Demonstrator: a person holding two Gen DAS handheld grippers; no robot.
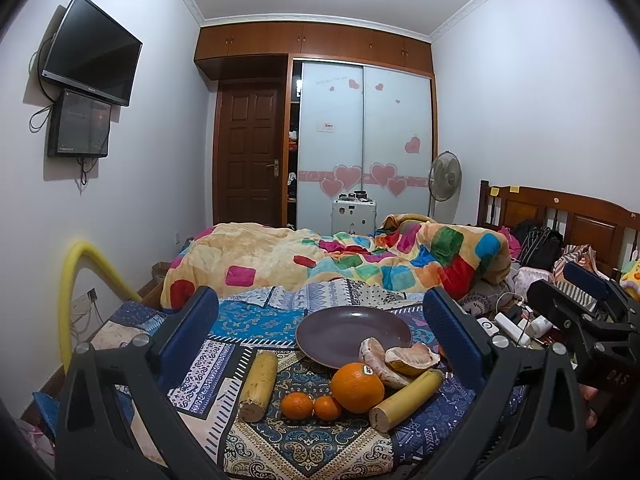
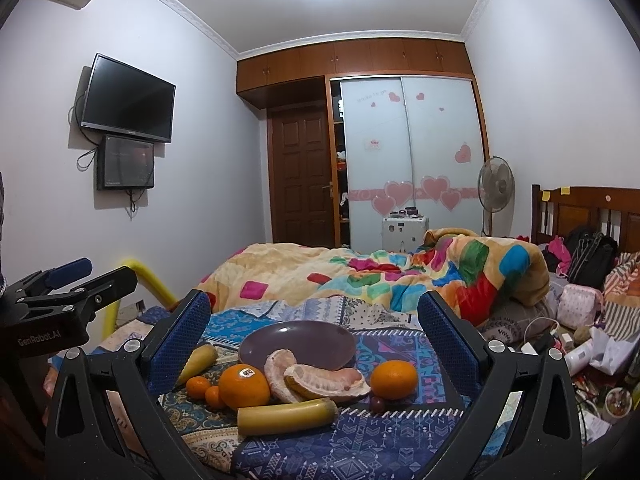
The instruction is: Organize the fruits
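Observation:
A purple plate lies empty on the patterned bedspread. In front of it sit peeled pomelo pieces, a stickered orange, two small tangerines, and two yellow cane pieces. A second orange and a small dark fruit show in the right wrist view. My left gripper and right gripper are both open and empty, hovering just short of the fruit.
A bunched colourful blanket lies behind the plate. Chargers, cables and clutter fill the right side by the wooden headboard. A yellow padded rail stands at the left bed edge.

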